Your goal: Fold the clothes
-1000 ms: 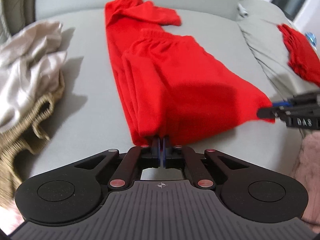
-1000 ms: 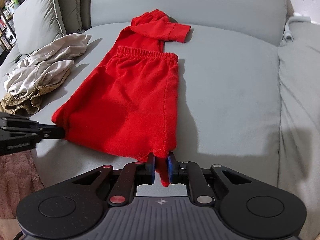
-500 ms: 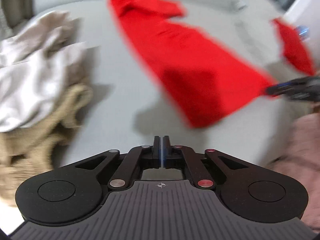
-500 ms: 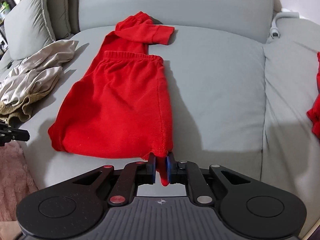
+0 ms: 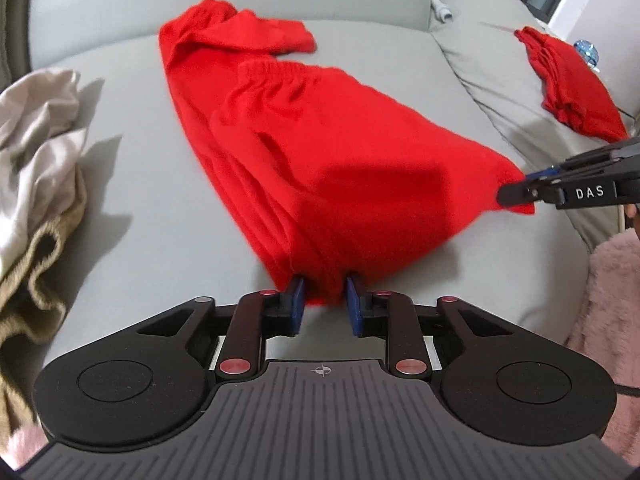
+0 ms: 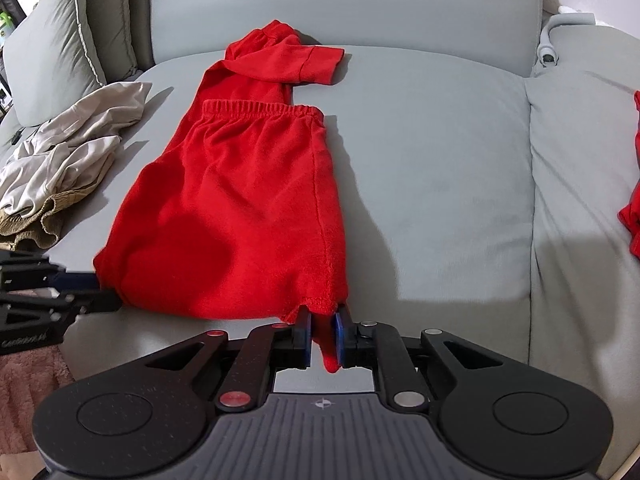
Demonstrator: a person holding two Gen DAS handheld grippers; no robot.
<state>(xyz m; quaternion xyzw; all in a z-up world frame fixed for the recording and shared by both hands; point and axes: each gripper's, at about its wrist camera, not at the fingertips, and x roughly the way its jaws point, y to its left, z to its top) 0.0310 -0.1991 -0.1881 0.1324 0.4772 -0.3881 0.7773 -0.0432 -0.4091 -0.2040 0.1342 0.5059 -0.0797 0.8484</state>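
Red shorts (image 5: 320, 152) with an elastic waistband lie flat on the grey sofa seat (image 5: 140, 200), overlapping a red T-shirt (image 5: 240, 40) behind them. My left gripper (image 5: 325, 300) is at the shorts' near left corner. Its jaws are closing, and bunched red cloth fills the gap and touches both pads. In the right wrist view the shorts (image 6: 240, 208) stretch away from my right gripper (image 6: 323, 328), which is shut on the near right hem corner with a red tip hanging below the pads. Each gripper shows in the other's view: right gripper (image 5: 516, 192), left gripper (image 6: 98, 292).
A heap of cream and tan clothes (image 5: 36, 160) lies on the seat's left side. Another red garment (image 5: 572, 84) rests on the right cushion. Pink fluffy fabric (image 5: 608, 300) is at the near right edge. A grey pillow (image 6: 52, 40) leans at the back left.
My left gripper left the shorts' corner, swung off to the left, then came back with wider jaws around the cloth. The right gripper kept its hold on the other corner.
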